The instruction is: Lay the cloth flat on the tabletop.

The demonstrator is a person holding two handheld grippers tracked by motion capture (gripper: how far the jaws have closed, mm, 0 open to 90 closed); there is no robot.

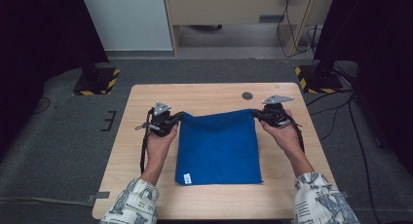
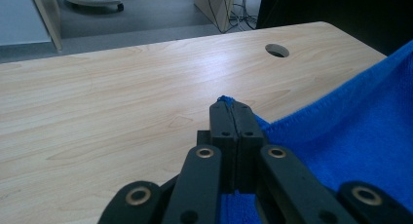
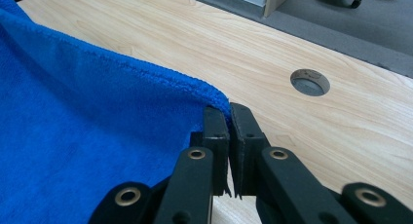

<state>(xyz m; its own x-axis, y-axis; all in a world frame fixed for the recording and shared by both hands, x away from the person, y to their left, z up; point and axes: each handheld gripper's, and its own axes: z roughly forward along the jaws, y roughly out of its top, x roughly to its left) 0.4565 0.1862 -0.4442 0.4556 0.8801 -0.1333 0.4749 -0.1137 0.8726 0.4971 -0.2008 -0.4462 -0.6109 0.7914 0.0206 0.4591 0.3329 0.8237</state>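
A blue cloth (image 1: 216, 148) lies spread on the wooden table (image 1: 214, 95), its far edge lifted and stretched between my two grippers. At the far left corner of the cloth, my left gripper (image 1: 176, 118) is shut on the fabric; in the left gripper view the jaws of the left gripper (image 2: 234, 107) pinch the blue corner (image 2: 225, 99). My right gripper (image 1: 256, 114) is shut on the far right corner; in the right gripper view the cloth (image 3: 73, 136) runs into the closed tips of the right gripper (image 3: 228, 112). A small white tag (image 1: 186, 177) sits at the near left corner.
A round cable hole (image 1: 247, 95) lies in the tabletop just beyond the cloth's far edge. Two stand bases with yellow-black tape (image 1: 97, 81) (image 1: 316, 79) stand on the carpet past the table's far corners. Bare wood surrounds the cloth.
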